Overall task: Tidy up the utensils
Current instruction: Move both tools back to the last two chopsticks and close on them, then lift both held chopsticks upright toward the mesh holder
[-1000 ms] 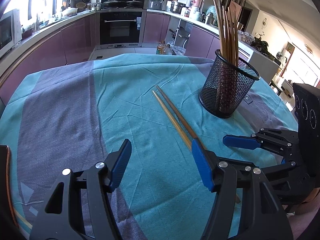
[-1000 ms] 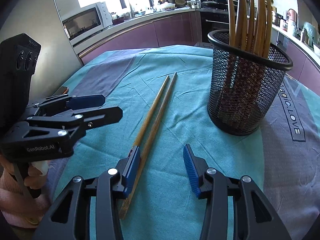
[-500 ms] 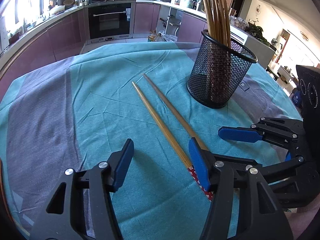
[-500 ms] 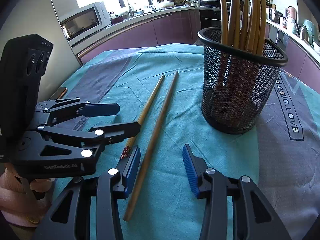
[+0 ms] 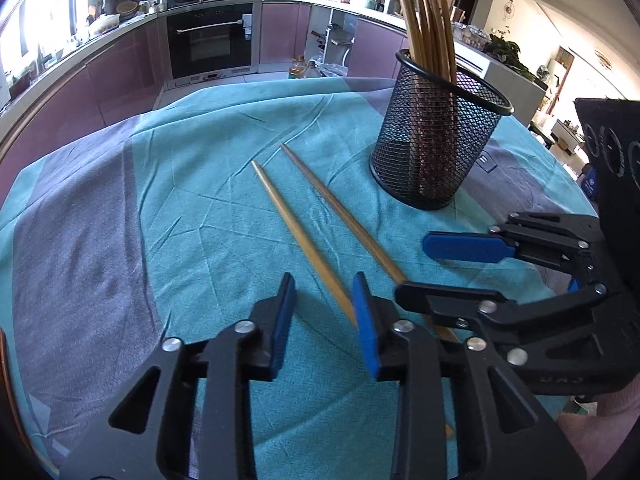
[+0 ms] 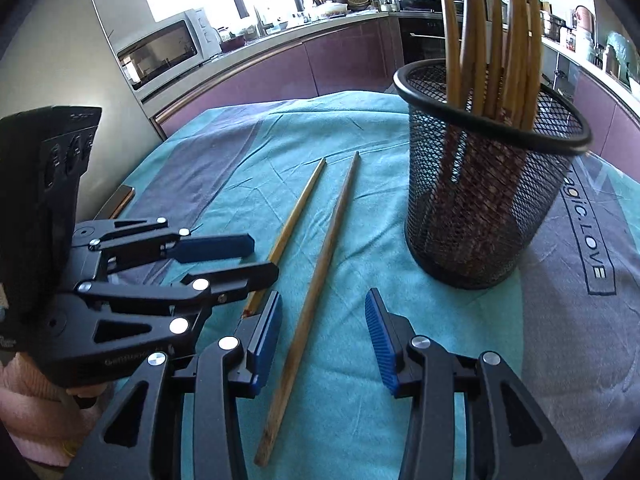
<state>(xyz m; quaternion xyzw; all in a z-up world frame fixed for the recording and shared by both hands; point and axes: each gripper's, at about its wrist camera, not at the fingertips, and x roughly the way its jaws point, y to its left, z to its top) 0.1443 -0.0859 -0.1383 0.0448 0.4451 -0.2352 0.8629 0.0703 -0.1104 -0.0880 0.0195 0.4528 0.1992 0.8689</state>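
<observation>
A: Nearest first. What is the left gripper (image 5: 323, 312) doing?

B: Its jaws are closing, with a narrow gap remaining. The left chopstick (image 5: 298, 234) runs up toward 11 o'clock from the gap; its near end passes just beside the right-hand pad, and I cannot tell whether that pad touches it.

A: And the right gripper (image 6: 322, 344)?

B: Moderately open, holding nothing. The right chopstick (image 6: 316, 292) lies on the cloth between its pads, touching neither, and points toward 12 o'clock.

A: How do the two grippers sit?

B: Close together. In the right wrist view the left gripper is at 9 o'clock, its fingers reaching over the butt end of the left chopstick.

A: And farther out?

B: Both chopsticks lie on the teal and grey tablecloth (image 5: 192, 216), near each other, spreading apart toward their tips. Beyond them, at 1 o'clock, stands a black mesh holder (image 6: 480, 200), upright, with many chopsticks standing in it. Behind that is the kitchen counter (image 6: 280, 40), with a microwave (image 6: 164, 48) at 10 o'clock.
</observation>
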